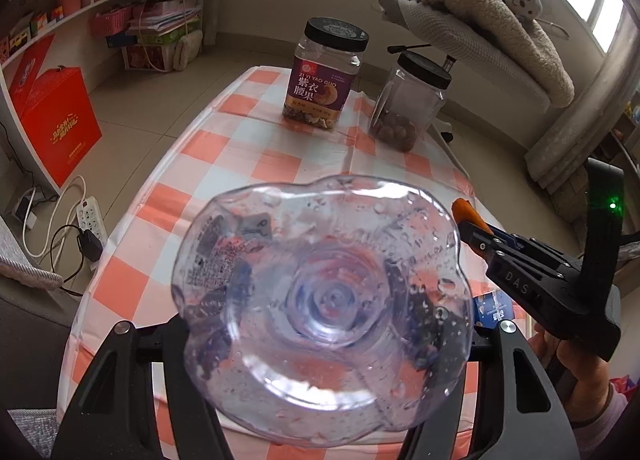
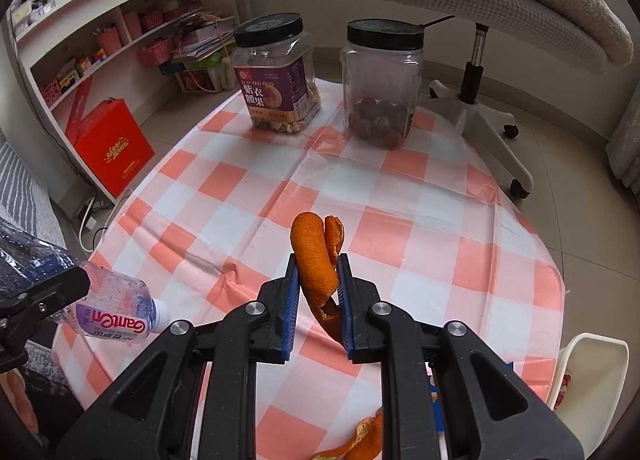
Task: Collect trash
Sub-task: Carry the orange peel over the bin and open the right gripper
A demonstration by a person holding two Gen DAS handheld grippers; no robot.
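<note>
Checked cloth covers the surface; right gripper fingers clamp an orange peel at frame centre, left gripper fingers grip a clear bottle.

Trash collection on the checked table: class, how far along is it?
Done: nothing visibly binned yet. In hand: the left tool grips a plastic bottle; the right tool pinches an orange peel. Left: more peel lies on the tablecloth.
</note>
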